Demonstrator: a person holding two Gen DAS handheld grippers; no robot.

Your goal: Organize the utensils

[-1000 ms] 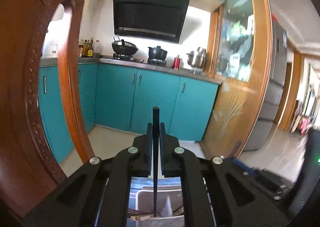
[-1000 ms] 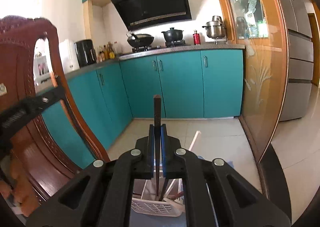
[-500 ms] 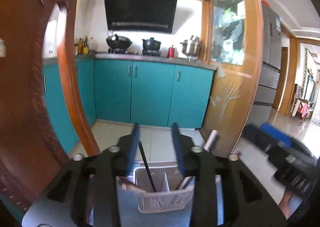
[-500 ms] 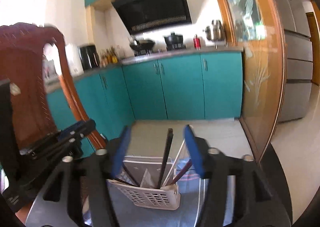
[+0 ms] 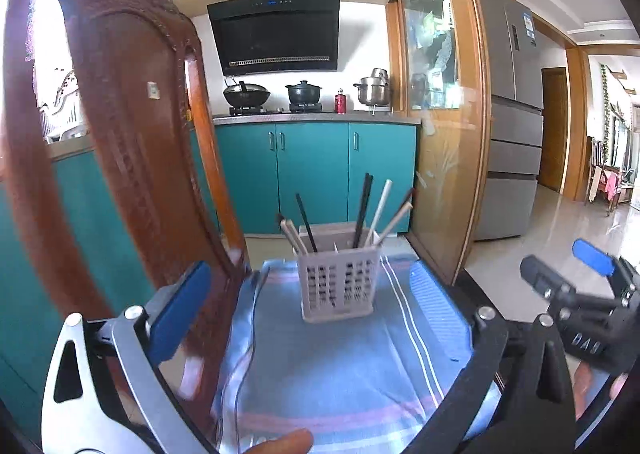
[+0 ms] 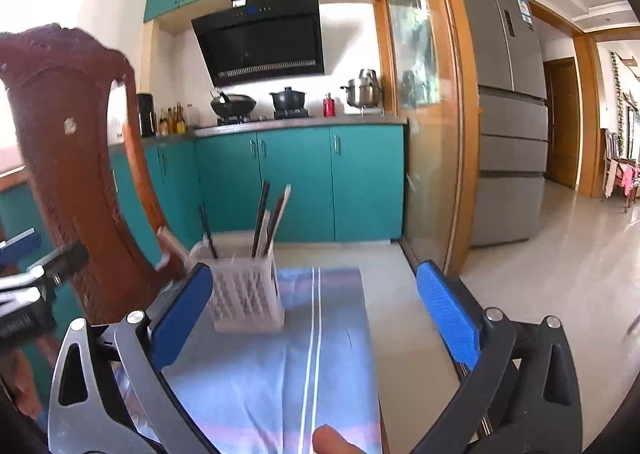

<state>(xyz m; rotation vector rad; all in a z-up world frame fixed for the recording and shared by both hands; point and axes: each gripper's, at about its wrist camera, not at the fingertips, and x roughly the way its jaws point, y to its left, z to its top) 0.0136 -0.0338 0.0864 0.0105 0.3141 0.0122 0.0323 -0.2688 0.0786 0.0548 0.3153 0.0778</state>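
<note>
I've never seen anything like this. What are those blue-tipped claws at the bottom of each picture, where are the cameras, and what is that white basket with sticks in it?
There is no robot here. A person holds a hand-operated two-finger gripper in each hand, and each has a wide-angle camera looking forward along its fingers.

One picture is from the left gripper, the other from the right gripper. The blue parts are finger pads. Both grippers are open and hold nothing.

Ahead, on a blue striped cloth, stands a white slotted utensil basket. In it stand black chopsticks and pale chopsticks, leaning outward. A carved wooden chair back rises on the left, with a kitchen behind.
</note>
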